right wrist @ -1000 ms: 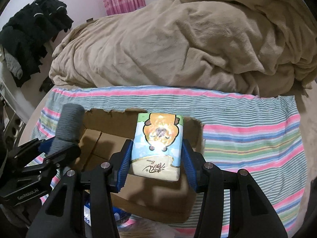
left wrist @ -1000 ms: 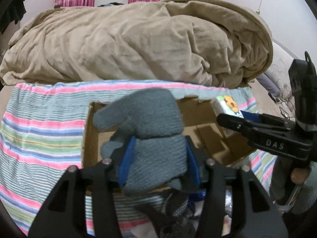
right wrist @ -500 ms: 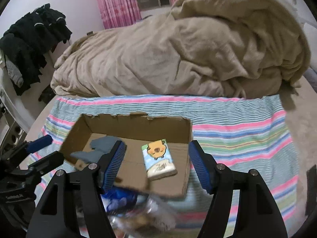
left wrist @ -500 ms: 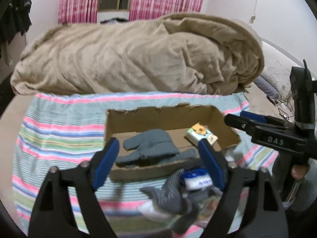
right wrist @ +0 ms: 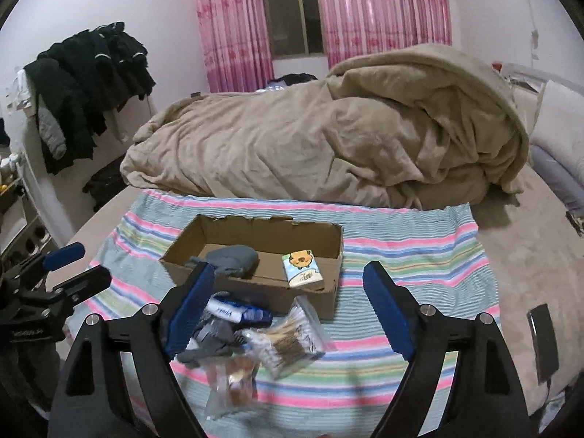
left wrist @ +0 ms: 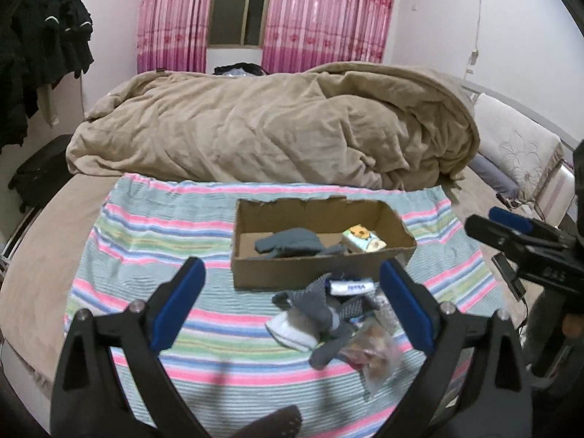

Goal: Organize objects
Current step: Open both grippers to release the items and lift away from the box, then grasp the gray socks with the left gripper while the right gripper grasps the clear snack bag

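Left claw (left wrist: 292, 304): opening, nothing between its pads.
Right claw (right wrist: 288, 308): opening, empty.
Cardboard box (right wrist: 255, 286): on striped sheet (left wrist: 153, 241); holds grey glove (left wrist: 290, 242), tissue pack (right wrist: 302, 268).
Loose pile (left wrist: 328, 317): just before the box.
Behind: tan blanket (left wrist: 262, 135).

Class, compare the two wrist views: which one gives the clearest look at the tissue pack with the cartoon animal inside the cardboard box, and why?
The right wrist view. There the tissue pack shows its whole printed face, cartoon animal included, leaning against the near wall of the cardboard box. In the left wrist view the pack looks smaller and more side-on, its lower part hidden behind the box's near wall.
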Motion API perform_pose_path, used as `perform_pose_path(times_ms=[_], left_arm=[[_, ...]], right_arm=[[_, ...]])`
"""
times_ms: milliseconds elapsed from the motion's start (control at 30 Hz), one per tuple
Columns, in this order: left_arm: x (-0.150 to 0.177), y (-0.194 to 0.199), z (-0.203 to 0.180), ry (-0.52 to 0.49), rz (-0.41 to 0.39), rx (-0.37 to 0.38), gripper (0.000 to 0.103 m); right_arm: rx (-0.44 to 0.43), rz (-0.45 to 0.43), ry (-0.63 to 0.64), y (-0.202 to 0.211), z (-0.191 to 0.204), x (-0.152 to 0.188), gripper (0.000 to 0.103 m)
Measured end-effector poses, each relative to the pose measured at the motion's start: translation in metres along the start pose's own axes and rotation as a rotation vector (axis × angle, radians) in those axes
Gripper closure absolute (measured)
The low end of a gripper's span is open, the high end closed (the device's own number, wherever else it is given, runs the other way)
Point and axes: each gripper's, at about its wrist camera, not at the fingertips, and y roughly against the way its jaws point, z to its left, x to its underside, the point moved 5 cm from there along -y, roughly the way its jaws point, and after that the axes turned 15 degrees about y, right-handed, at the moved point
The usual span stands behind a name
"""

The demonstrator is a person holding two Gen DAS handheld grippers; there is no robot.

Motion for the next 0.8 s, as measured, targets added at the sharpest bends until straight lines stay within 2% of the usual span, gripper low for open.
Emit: perform_pose_path(times_ms=[367, 600, 700, 800], left_arm=[[0.039, 0.003, -0.008, -0.034, 0.035, 0.024, 0.006], [0.059, -0.032, -0.005, -0.067, 0.104, 0.007, 0.006], [0.064, -0.054, 0.005, -0.052, 0.135, -0.012, 0.006], [0.07, -0.067, 0.011, -0.049, 0.175, -0.014, 0.006]], right_arm=[[-0.037, 0.02, 0.03, 0.021, 0.018, 0.034, 0.017], [-0.088, 0.072, 0.086, -0.002, 0.041, 0.055, 0.017], [-0.089, 0.109, 0.14, -0.017, 0.054, 0.065, 0.017], [-0.13, 0.148, 0.149, -0.032, 0.064, 0.077, 0.017]])
